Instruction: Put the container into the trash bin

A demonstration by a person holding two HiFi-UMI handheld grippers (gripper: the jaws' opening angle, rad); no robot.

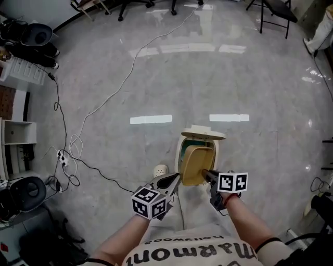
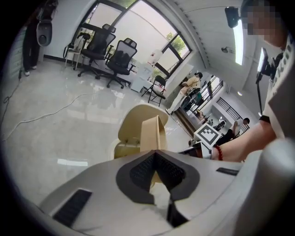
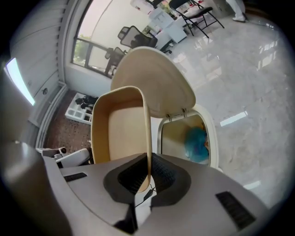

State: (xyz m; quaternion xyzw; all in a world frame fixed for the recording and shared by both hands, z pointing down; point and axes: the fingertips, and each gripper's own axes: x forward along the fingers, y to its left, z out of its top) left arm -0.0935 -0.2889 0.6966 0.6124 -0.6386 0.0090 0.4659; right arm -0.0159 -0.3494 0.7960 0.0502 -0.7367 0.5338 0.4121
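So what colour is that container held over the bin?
Pale tan; the container shows best in the right gripper view.

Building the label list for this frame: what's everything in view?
trash bin: one, cream, lid up, on the floor ahead
bag: one, blue, inside the bin
container: one, tan, at the bin's opening, held by both grippers
white cable: one, across the floor
black cable: one, floor at left
office chairs: two, black, by the windows
folding chair: one, black, far right
shelf: one, white, left edge
left gripper: grey, shut on the container
right gripper: grey, shut on the container's wall
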